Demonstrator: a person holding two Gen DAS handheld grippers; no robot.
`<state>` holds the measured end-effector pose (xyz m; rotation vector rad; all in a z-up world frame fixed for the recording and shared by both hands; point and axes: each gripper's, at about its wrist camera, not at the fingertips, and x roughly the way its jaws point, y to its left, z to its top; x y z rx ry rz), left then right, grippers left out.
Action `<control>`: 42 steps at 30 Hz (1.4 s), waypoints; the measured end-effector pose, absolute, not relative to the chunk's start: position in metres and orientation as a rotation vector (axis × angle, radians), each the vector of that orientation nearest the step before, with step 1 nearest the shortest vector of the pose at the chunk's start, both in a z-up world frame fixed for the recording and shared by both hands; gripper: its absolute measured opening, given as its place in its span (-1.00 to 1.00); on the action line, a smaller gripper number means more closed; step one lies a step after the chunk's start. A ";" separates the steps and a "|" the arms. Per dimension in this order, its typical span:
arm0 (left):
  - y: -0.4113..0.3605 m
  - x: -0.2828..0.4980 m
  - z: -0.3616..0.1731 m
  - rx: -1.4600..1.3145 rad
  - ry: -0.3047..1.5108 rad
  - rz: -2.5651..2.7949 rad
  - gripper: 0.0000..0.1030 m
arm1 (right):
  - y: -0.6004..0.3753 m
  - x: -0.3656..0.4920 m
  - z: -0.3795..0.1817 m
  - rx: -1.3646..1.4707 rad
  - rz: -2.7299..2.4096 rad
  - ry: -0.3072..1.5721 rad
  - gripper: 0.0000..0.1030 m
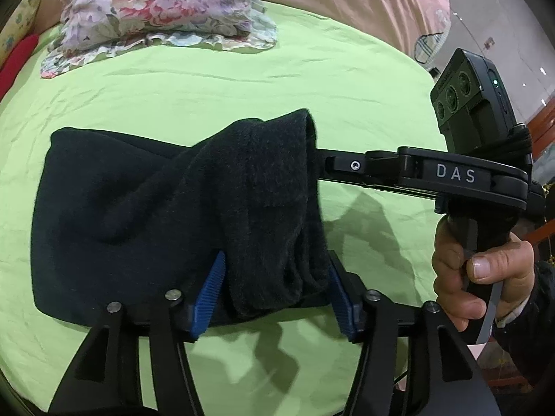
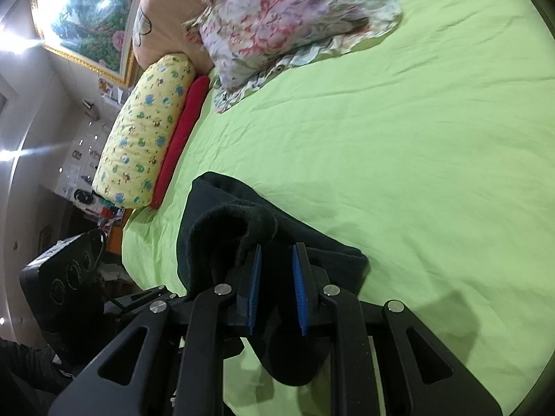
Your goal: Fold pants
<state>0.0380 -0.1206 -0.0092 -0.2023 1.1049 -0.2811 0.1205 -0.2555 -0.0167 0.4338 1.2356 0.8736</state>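
While gripped, dark pants lie bunched, partly folded.

The letters "DAS" are showing in pale capitals on the black body of the right gripper in the left wrist view, while small print on its camera module is staying too blurred to read.

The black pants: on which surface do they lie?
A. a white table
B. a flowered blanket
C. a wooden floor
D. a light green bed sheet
D: the black pants rest on the light green bed sheet; the flowered blanket lies apart, farther back.
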 end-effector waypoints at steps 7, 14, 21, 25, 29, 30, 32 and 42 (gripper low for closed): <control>-0.123 0.038 -0.002 -0.220 1.085 -0.376 0.25 | -0.269 0.109 -0.013 0.439 0.756 1.229 -0.58; -0.101 0.031 0.021 -0.227 1.053 -0.464 0.37 | -0.287 0.090 0.007 0.525 0.578 1.132 0.45; -0.052 0.030 0.025 -0.284 1.047 -0.416 0.39 | -0.268 0.068 0.024 0.494 0.522 1.113 0.52; -0.019 0.031 0.021 -0.334 1.058 -0.386 0.39 | -0.250 0.057 0.028 0.439 0.468 1.121 0.54; 0.013 0.031 0.017 -0.378 1.054 -0.338 0.41 | -0.233 0.048 0.032 0.395 0.431 1.109 0.56; 0.021 0.032 0.016 -0.389 1.055 -0.327 0.42 | -0.229 0.046 0.033 0.391 0.421 1.109 0.58; 0.034 0.035 0.013 -0.403 1.061 -0.300 0.42 | -0.223 0.043 0.033 0.385 0.396 1.109 0.58; 0.073 0.045 0.002 -0.437 1.077 -0.257 0.45 | -0.212 0.031 0.024 0.391 0.266 1.128 0.59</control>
